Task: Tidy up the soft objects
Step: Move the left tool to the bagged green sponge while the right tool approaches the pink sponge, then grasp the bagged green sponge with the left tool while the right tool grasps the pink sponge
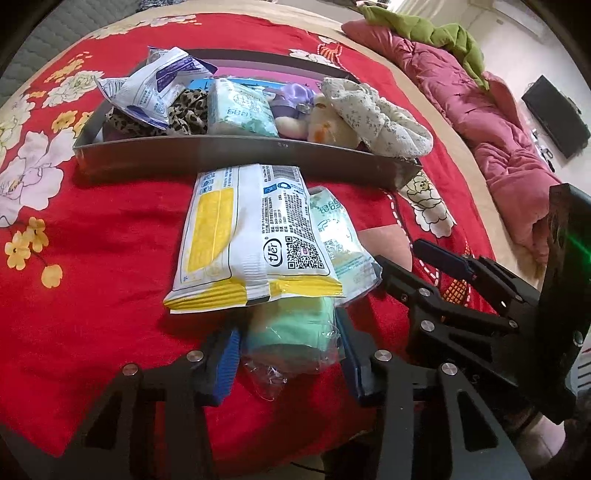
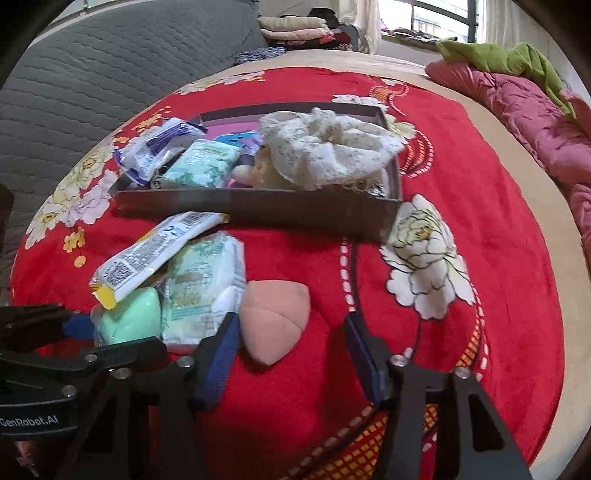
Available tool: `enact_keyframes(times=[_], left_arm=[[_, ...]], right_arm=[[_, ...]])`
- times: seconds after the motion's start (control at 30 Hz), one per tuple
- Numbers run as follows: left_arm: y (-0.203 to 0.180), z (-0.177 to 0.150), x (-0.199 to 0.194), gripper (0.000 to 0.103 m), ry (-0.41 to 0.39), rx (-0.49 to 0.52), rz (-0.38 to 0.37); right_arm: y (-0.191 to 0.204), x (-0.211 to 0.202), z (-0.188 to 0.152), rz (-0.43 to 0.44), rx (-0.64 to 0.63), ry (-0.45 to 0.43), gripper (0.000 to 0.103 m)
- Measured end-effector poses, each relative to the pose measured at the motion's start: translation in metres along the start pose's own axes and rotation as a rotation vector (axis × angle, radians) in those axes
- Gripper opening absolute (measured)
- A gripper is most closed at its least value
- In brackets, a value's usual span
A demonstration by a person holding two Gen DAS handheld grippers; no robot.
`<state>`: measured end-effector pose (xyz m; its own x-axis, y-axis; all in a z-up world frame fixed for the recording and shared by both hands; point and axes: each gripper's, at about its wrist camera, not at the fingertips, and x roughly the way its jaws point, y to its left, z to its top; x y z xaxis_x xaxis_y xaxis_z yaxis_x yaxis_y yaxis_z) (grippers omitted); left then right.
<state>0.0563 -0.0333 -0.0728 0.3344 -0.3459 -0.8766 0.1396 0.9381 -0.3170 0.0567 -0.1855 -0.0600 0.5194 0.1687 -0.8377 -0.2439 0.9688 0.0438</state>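
A grey tray (image 1: 236, 155) on the red bedspread holds several soft items: tissue packs, a leopard scrunchie, plush toys and a cream floral cloth (image 1: 380, 114). In front of it lie a white-and-yellow wipes pack (image 1: 251, 236), a pale green tissue pack (image 1: 340, 236) and a mint green wrapped bundle (image 1: 291, 328). My left gripper (image 1: 288, 354) is open, its fingers either side of the mint bundle. My right gripper (image 2: 291, 350) is open around a pink wedge sponge (image 2: 275, 317), which sits by its left finger. The tray also shows in the right wrist view (image 2: 258, 210).
A pink quilt (image 1: 491, 122) with a green cloth on it runs along the bed's right side. A grey quilted headboard (image 2: 92, 81) stands at the left. Folded clothes (image 2: 295, 26) lie beyond the bed. Red flowered bedspread (image 2: 498, 258) lies open to the right of the tray.
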Motion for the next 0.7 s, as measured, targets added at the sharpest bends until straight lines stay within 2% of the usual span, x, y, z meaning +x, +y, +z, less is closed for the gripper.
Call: enact_keyframes(times=[0.1, 0.23, 0.7], left_arm=[[0.000, -0.001, -0.001, 0.048, -0.001, 0.002, -0.002], [0.000, -0.001, -0.003, 0.048, -0.003, 0.002, -0.006], [-0.006, -0.007, -0.021, 0.048, -0.020, 0.024, -0.032]], right_arm=[[0.004, 0.000, 0.000, 0.039, -0.008, -0.009, 0.037], [0.009, -0.003, 0.000, 0.035, -0.033, -0.022, 0.036], [-0.001, -0.029, 0.002, 0.051, 0.013, -0.087, 0.036]])
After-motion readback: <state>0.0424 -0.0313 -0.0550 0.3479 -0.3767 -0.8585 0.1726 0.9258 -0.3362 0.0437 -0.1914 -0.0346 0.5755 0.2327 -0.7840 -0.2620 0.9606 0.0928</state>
